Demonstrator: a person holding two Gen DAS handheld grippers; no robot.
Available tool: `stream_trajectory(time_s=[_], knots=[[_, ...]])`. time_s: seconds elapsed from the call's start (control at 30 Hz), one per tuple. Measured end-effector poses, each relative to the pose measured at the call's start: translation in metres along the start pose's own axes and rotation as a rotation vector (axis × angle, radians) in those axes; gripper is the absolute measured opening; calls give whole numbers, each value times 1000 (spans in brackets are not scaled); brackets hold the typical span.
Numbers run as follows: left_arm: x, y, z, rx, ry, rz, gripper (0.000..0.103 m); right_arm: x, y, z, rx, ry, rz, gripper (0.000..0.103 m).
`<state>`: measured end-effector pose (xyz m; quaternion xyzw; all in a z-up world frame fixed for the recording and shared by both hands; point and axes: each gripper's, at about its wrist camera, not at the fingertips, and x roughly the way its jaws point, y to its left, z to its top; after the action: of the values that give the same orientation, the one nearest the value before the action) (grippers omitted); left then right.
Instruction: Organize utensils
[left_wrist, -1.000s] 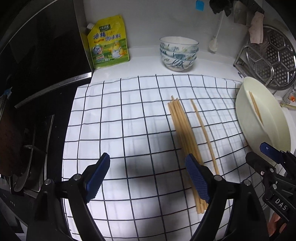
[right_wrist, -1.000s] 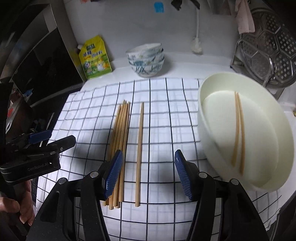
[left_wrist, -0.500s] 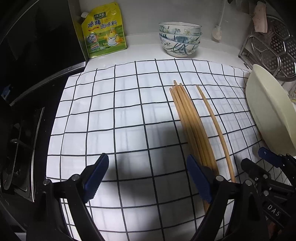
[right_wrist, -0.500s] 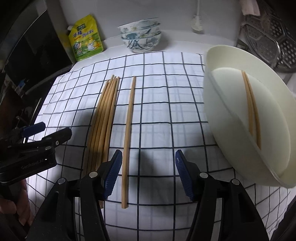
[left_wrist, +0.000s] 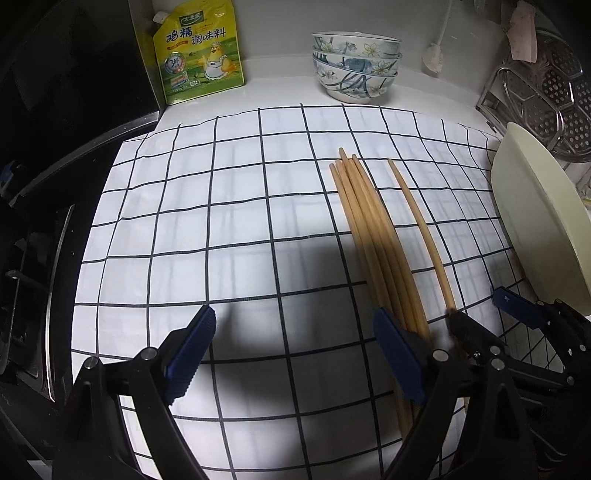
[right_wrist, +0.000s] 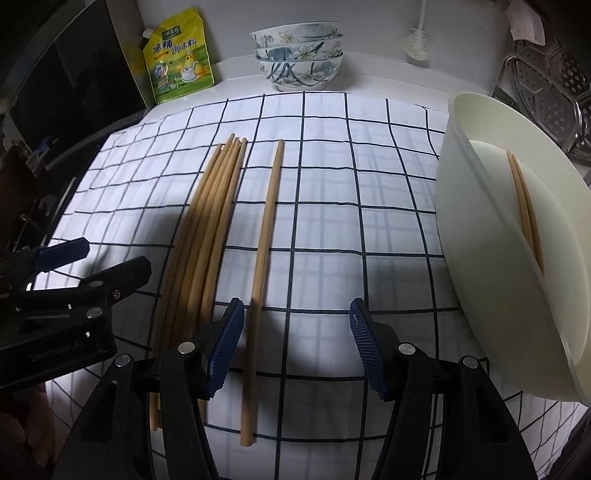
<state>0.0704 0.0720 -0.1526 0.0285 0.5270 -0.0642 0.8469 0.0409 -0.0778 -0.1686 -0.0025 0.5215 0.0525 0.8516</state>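
Left wrist view: the left gripper (left_wrist: 291, 354) points down at a white cloth (left_wrist: 207, 221) with a dark grid pattern, spread on a kitchen counter. Its two blue-padded jaws are spread wide with only bare cloth between them. Just right of the right-hand jaw lies a bundle of wooden chopsticks (left_wrist: 373, 236), side by side, running away from the camera. A single chopstick (left_wrist: 421, 236) lies apart to the right of the bundle. The right gripper (left_wrist: 491, 317) enters at the lower right, its tips at the near end of that single chopstick. A cream oval dish (left_wrist: 535, 206) sits at the cloth's right edge. At the back stand a yellow seasoning pouch (left_wrist: 199, 51) and a stack of flowered bowls (left_wrist: 356, 62). A metal steamer rack (left_wrist: 554, 96) is at the far right, and a dark stove (left_wrist: 29, 258) at the left.

Right wrist view: the right gripper (right_wrist: 295, 347) has its jaws apart, holding nothing. The single chopstick (right_wrist: 264, 266) lies on the cloth (right_wrist: 332, 184) between them, close beside the left-hand jaw; contact cannot be told. The bundle (right_wrist: 207, 229) lies to its left. The left gripper (right_wrist: 103, 269) shows at the left edge. The dish (right_wrist: 476, 229) on the right holds two chopsticks (right_wrist: 526, 210) lying together. The pouch (right_wrist: 179, 62) and bowls (right_wrist: 297, 55) stand at the back.
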Motion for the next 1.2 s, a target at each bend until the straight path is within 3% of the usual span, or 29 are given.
stream_trajectory(time_s=[0.7,0.87,1.2], knots=[[7,-14,-2,34,-6,20,86,0,-16,-7,41,1,-6,57],[11,-2,-6,1,15,28,86,-1,-14,-7,40,0,-3,57],[1,15,-4,-59,-39,0,86,0,-11,-4,32,-5,9,57]])
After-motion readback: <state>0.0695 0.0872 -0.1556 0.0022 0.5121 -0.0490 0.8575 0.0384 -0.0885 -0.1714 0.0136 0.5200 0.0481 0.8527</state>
